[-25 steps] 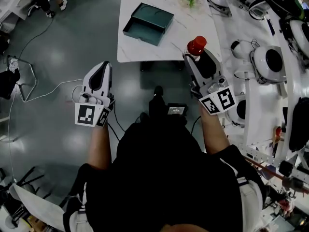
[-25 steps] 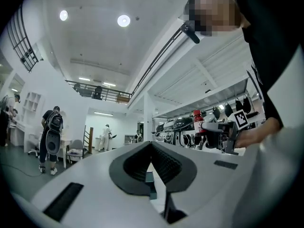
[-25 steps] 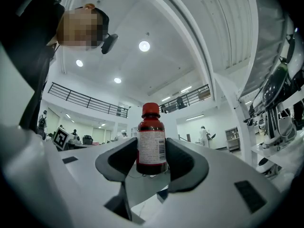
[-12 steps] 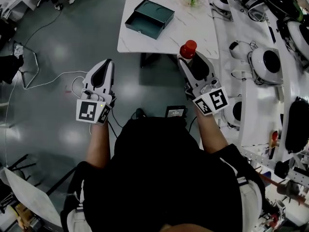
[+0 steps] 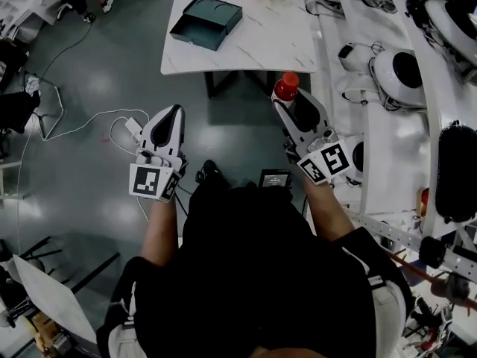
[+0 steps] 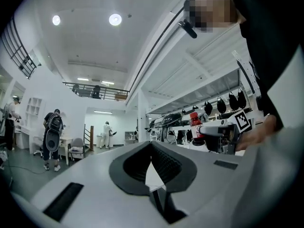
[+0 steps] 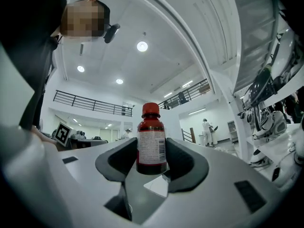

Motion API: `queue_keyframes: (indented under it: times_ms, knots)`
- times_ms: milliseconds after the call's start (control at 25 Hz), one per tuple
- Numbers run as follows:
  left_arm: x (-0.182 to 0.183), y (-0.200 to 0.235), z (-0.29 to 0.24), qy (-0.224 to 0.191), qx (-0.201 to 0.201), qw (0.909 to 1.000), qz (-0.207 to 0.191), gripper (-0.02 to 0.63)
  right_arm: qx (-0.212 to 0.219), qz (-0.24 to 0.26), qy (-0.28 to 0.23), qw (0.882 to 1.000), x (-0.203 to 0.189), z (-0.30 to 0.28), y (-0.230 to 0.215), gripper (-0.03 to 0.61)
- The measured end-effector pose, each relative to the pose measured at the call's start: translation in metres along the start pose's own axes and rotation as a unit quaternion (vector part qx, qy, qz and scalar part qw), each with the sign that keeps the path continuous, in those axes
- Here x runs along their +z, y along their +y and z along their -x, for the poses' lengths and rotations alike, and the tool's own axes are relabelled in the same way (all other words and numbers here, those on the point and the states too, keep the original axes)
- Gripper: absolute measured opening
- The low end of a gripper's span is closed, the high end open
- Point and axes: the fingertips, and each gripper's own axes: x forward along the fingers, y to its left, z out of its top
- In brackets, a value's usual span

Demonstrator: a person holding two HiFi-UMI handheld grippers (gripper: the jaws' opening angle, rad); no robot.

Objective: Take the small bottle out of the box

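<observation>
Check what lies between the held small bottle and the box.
In the head view, just bare tabletop lies between the small bottle, clamped in the right gripper, and the open box.

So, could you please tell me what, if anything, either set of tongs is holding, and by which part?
The right tongs grip the small bottle upright by the lower part of its labelled body. The left tongs are shut and hold nothing.

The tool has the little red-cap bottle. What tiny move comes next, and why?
Probably carry the small bottle to a bare spot on the table and set it down: the right tool grips it upright over the floor, already out of the box.
</observation>
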Motion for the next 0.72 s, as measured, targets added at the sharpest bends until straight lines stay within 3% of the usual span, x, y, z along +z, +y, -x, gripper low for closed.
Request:
queue_keyframes:
  times_ms: [360,720]
  knots:
    - [-0.009,-0.042,0.02,0.019,-0.01,0.9996,-0.02,0.014,0.001,-0.018,0.003,1.0,-0.015,0.039,0.004,0.212]
    - [0.002,-0.02,0.037,0.004,-0.012,0.9998,-0.014,0.015,0.002,-0.009,0.01,1.0,-0.017,0.021,0.033,0.212]
